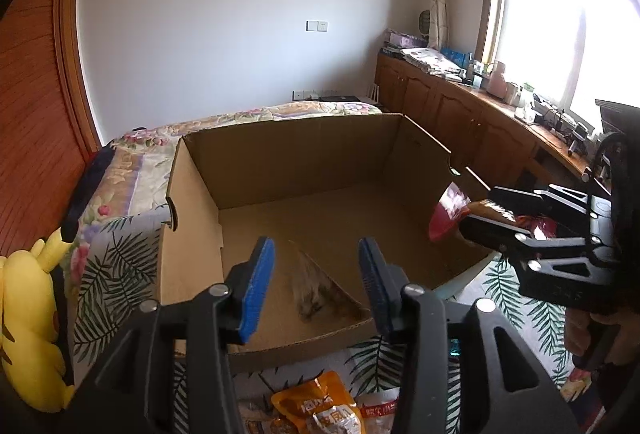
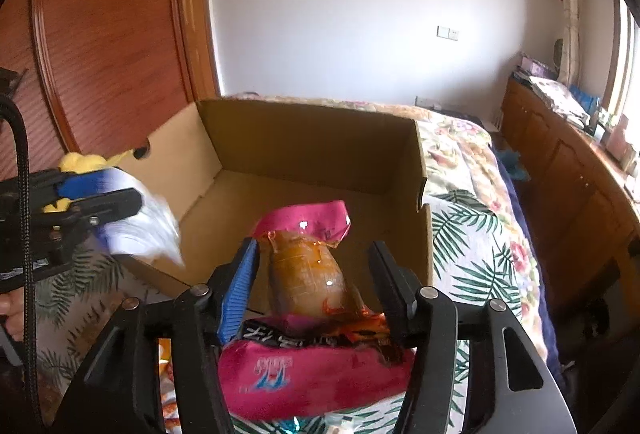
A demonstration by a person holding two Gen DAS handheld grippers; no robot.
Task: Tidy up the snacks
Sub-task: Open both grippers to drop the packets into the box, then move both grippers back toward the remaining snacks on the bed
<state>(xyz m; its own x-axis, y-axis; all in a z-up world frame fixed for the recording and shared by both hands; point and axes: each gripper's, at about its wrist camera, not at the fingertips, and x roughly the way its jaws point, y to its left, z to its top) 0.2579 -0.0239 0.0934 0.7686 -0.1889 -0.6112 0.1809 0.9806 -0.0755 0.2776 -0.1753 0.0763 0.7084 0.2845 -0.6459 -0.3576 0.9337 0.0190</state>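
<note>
An open cardboard box [image 1: 300, 154] [image 2: 320, 138] stands on the bed. My left gripper [image 1: 316, 244] [image 2: 120, 190] is over its near left edge, blue pads apart. A pale, blurred packet [image 1: 310, 290] [image 2: 148, 230] is just below its tips, and neither pad presses it. My right gripper [image 2: 315, 248] [image 1: 478, 212] reaches in over the box's right side. An orange packet [image 2: 308, 274] and a pink packet [image 2: 312, 366] lie loosely between its jaws. The left pad touches the orange one; the right finger stands clear of it.
More snack packets [image 1: 320, 410] lie on the leaf-print bedspread [image 2: 472, 266] in front of the box. A yellow plush toy [image 1: 28, 314] sits at the bed's left edge. Wooden cabinets [image 1: 460, 114] line the window wall; a wooden wardrobe [image 2: 112, 34] stands left.
</note>
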